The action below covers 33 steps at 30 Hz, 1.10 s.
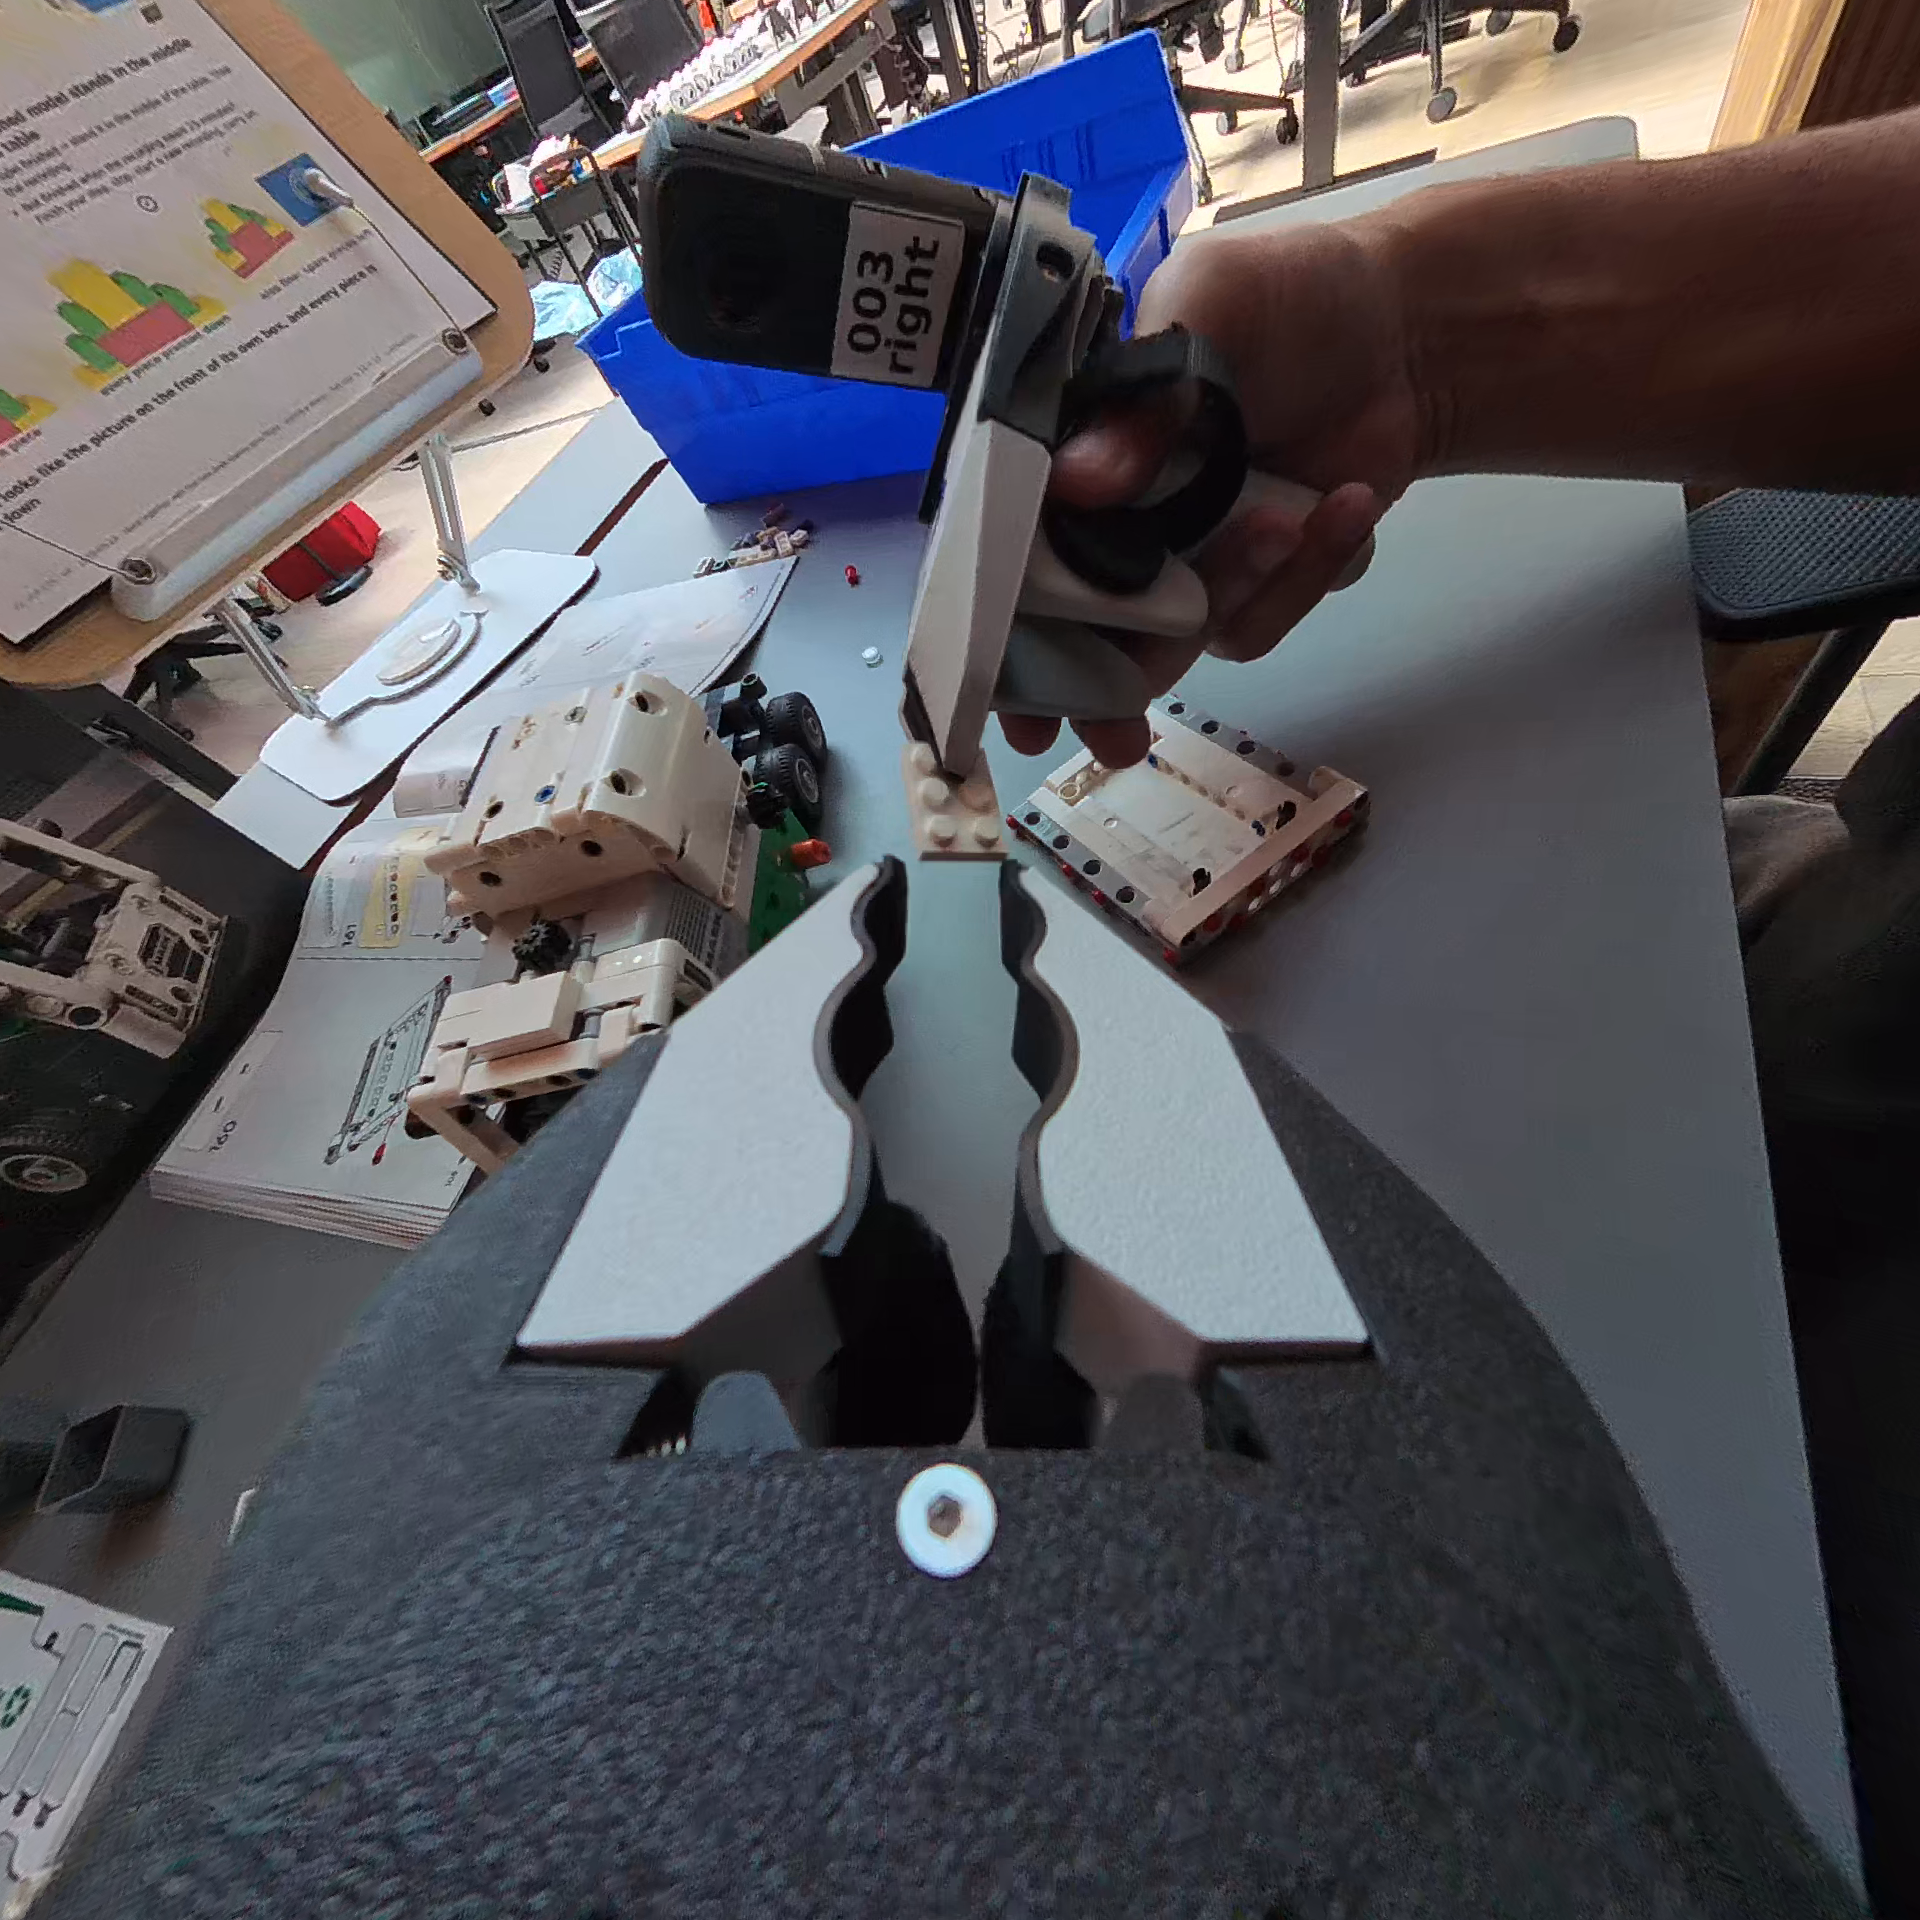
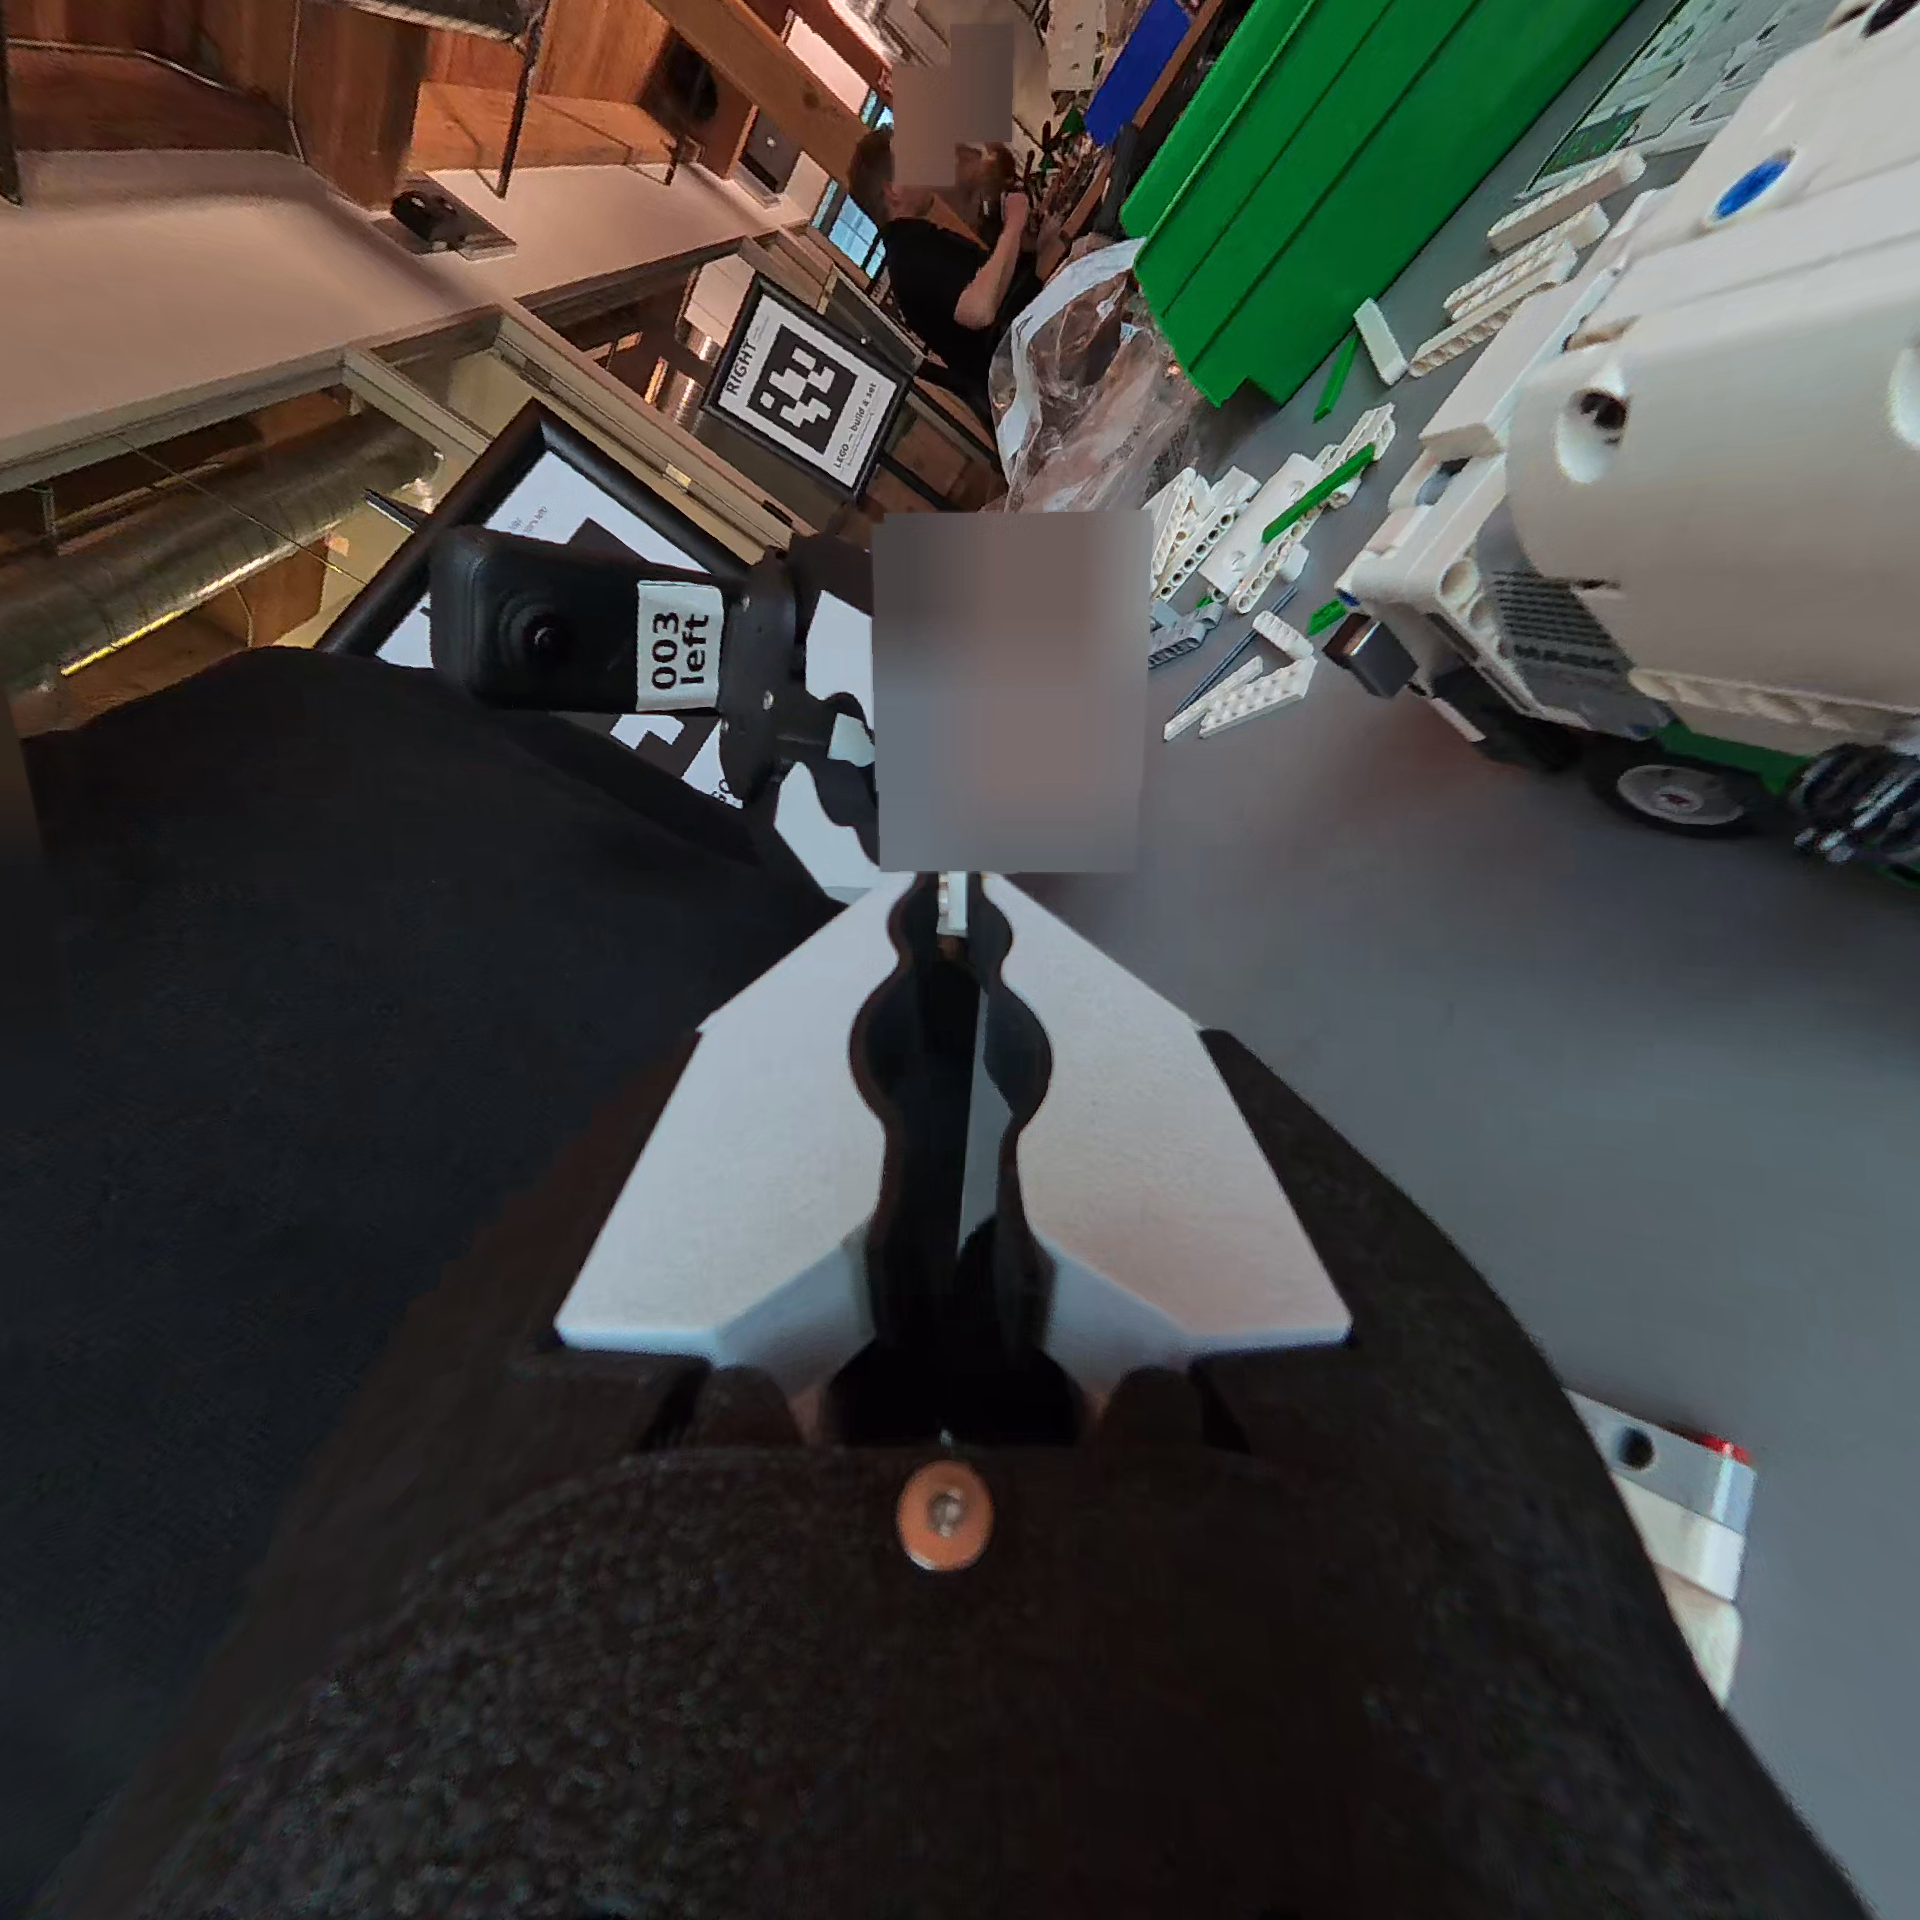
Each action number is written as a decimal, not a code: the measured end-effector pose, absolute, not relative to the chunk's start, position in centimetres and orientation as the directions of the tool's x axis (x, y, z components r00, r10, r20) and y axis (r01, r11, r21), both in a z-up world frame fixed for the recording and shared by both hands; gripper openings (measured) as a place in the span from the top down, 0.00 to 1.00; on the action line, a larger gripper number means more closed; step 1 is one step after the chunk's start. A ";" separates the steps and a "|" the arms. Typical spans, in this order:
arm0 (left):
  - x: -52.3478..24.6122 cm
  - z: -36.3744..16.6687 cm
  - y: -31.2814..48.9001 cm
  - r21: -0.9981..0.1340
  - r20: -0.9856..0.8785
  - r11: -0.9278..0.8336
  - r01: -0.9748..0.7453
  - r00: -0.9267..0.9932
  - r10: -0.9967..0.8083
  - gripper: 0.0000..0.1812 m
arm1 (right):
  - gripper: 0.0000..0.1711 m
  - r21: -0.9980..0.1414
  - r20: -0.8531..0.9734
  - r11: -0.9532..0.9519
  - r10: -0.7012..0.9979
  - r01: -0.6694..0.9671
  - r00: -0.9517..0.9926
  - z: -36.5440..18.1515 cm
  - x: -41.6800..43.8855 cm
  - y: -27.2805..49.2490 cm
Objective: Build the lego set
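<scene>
In the left wrist view my left gripper (image 1: 951,883) is open and empty, low over the grey table (image 1: 1455,1039). Its tips are just short of a small white studded plate (image 1: 956,810). My right gripper (image 1: 951,764), held by a hand, comes down from above and is shut on the far edge of that plate. In the right wrist view the right gripper (image 2: 951,904) is shut on the thin white plate (image 2: 951,896), seen edge-on at its tips. A white square frame assembly (image 1: 1195,826) lies to the right of the plate. The white truck body (image 1: 592,795) stands to the left.
A blue bin (image 1: 904,343) stands at the back, an instruction stand (image 1: 208,260) at back left, and an open booklet (image 1: 343,1039) under the truck parts. Black wheels (image 1: 790,738) lie beside the truck. The right wrist view shows a green bin (image 2: 1351,177) and loose white pieces (image 2: 1247,540). Both grippers' tips are close together, under 4 cm apart.
</scene>
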<state>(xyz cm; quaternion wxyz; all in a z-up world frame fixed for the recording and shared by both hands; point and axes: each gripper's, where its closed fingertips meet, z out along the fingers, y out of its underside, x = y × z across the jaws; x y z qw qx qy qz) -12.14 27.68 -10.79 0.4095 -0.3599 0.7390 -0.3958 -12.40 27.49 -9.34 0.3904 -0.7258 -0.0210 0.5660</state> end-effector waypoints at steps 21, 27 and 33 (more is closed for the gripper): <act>-9.5 -10.6 27.5 -0.866 -0.383 0.459 -0.198 -0.330 -0.863 0.92 | 0.98 -0.527 -0.846 -0.651 0.462 -0.546 0.265 -9.1 -10.7 27.4; -8.5 -11.9 27.6 -0.874 -0.325 0.419 -0.248 -0.343 -0.881 0.93 | 0.98 -0.547 -0.837 -0.643 0.424 -0.536 0.345 -10.3 -9.6 27.5; -9.1 -16.1 28.3 -0.843 -0.081 0.236 -0.483 -0.320 -0.944 0.92 | 0.90 -0.666 -0.719 -0.601 0.358 -0.442 0.596 -12.4 -6.9 27.0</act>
